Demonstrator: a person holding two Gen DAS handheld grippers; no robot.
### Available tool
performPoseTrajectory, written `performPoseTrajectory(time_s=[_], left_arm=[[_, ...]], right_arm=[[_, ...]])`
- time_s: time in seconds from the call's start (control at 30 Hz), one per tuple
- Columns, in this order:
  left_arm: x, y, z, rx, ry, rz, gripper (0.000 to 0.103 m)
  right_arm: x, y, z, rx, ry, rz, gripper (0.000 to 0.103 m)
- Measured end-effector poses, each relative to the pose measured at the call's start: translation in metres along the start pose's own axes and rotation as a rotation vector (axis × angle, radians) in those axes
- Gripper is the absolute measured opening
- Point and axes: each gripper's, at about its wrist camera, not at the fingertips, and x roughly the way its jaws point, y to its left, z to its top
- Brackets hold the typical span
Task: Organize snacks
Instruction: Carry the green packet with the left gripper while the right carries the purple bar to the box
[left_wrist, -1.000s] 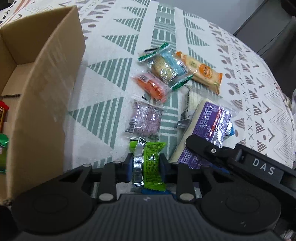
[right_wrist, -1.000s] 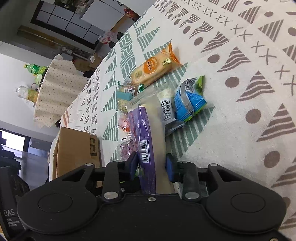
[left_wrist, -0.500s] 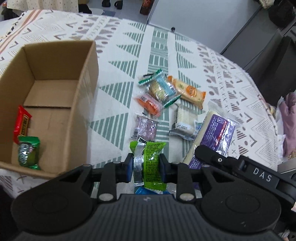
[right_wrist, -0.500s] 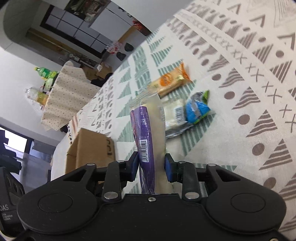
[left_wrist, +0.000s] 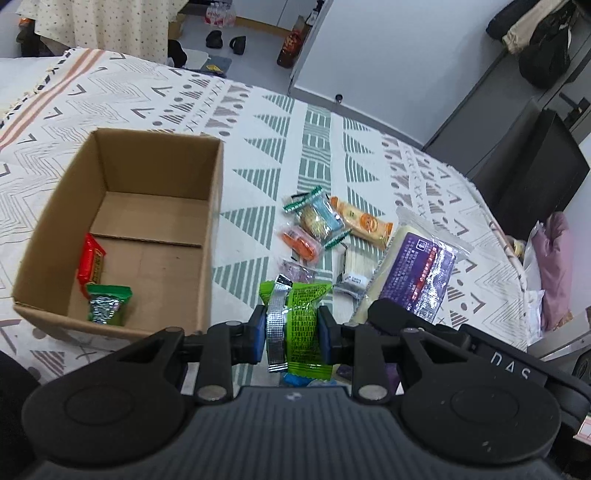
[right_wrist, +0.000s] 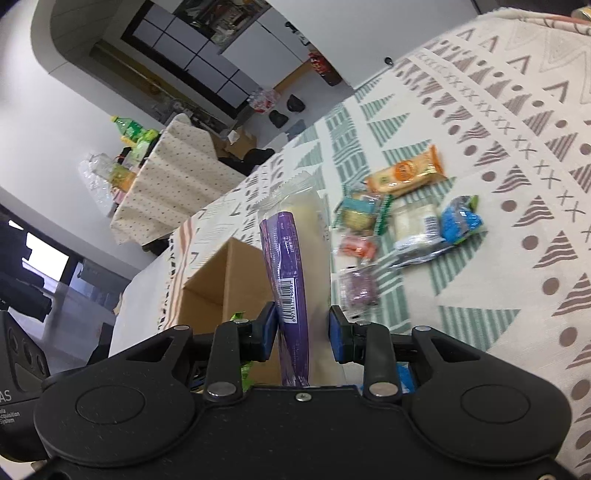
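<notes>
Clamping mid-body, the left tool (left_wrist: 291, 332) is gripping a light, crinkly green packet (left_wrist: 301, 328); the right tool (right_wrist: 302, 332) is pinching a soft, slippery purple pack (right_wrist: 291, 273).

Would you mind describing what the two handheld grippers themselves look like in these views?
Both are matte black plastic. The left gripper has a ribbed dark grey top, two round discs, silver pivot bolts and blue pads on its fingers. The right gripper has a smoother speckled top with a centre screw, similar discs, bolts and blue pads. White "DAS" lettering marks the body. No cables or sleeves show.
</notes>
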Motion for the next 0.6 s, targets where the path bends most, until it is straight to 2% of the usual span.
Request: performPoseTrajectory(time_s=[0.6], left_arm=[[-0.044, 0.057, 0.025, -0.099, -0.084, 0.005, 0.027]], right_arm=[[0.016, 0.068, -0.001, -0.074, 0.005, 0.052, 0.029]])
